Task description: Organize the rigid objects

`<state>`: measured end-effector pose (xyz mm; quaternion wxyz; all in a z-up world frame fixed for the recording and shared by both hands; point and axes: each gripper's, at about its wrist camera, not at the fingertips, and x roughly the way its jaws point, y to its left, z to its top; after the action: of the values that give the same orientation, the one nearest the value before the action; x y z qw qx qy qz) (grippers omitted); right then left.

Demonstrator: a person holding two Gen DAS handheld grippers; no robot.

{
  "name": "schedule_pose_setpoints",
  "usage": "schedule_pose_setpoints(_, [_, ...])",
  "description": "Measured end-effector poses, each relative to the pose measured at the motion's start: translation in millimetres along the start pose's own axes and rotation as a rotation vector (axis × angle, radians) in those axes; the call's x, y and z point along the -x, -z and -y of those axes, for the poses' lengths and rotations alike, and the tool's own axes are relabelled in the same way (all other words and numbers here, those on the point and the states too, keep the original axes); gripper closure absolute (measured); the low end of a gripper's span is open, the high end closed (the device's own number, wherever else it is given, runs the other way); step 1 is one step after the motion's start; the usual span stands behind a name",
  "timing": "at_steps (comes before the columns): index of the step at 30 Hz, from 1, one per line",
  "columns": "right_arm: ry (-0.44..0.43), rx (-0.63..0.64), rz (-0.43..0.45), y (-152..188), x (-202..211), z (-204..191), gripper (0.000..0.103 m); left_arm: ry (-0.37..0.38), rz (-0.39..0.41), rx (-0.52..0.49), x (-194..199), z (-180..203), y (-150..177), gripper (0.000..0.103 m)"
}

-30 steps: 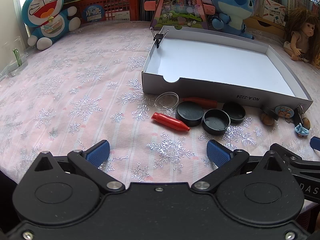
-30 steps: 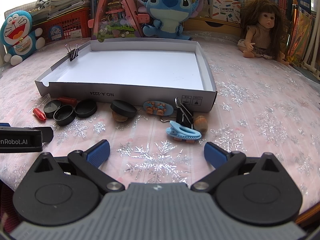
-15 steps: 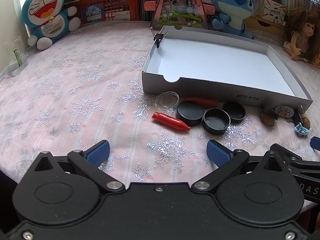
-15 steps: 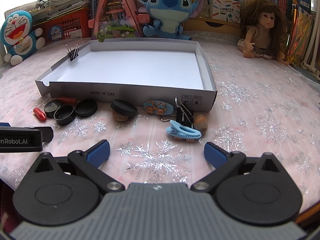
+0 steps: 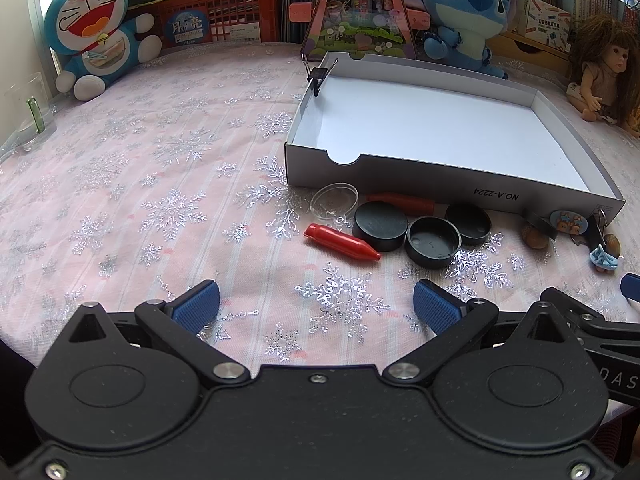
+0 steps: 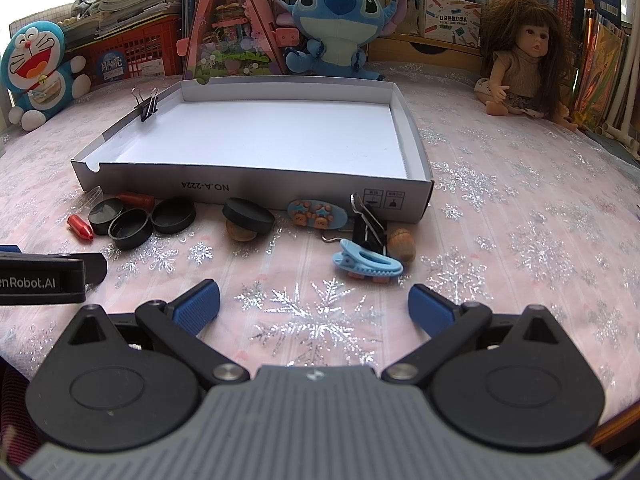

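A shallow white cardboard box (image 5: 492, 196) (image 6: 256, 190) lies open, with only a binder clip (image 5: 317, 76) (image 6: 146, 105) on its left wall. In front of it lie a red crayon (image 5: 342, 242) (image 6: 79, 227), another red piece (image 5: 402, 201), a clear lid (image 5: 333, 202), three black caps (image 5: 433, 241) (image 6: 131, 229), a fourth black cap (image 6: 248, 215) on an acorn, a bear hair clip (image 6: 318, 213), a black binder clip (image 6: 368, 227), a blue clip (image 6: 366, 263) and an acorn (image 6: 401, 244). My left gripper (image 5: 316, 306) is open near the crayon. My right gripper (image 6: 314, 306) is open near the blue clip.
Plush toys (image 5: 94, 26) (image 6: 334, 12), a doll (image 6: 520, 54), a pink toy house (image 5: 360, 8), a red crate (image 5: 224, 12) and books line the far edge of the snowflake tablecloth. A glass (image 5: 30, 110) stands at far left.
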<state>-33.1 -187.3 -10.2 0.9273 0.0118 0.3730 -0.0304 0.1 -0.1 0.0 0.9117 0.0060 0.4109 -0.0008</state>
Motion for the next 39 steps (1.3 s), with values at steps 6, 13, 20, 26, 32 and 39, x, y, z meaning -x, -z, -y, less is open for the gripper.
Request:
schedule_pose_setpoints(6, [-0.001,-0.003,0.002,1.1,-1.6,0.2,0.000,0.002,0.017,-0.001,-0.6,-0.4,1.1,0.000])
schedule_pose_setpoints(13, [-0.011,0.003,0.029,4.8,3.3,0.3,0.000,0.012,0.017,-0.011,0.9,-4.6,0.0,0.000])
schedule_pose_setpoints(20, [-0.009,0.003,0.052,7.6,1.9,1.1,0.000,0.011,0.032,-0.007,0.7,-2.8,0.8,0.000])
schedule_pose_setpoints(26, [0.000,0.001,0.077,9.1,3.8,1.2,0.000,0.012,0.037,-0.017,0.7,-2.7,1.1,0.000])
schedule_pose_setpoints(32, [0.013,-0.015,0.106,9.8,7.3,8.3,0.000,0.017,0.057,-0.022,1.3,-3.6,2.3,0.002])
schedule_pose_setpoints(39, [0.011,-0.079,0.138,7.9,10.8,23.4,0.002,0.036,0.109,-0.033,4.3,-8.5,0.2,0.013])
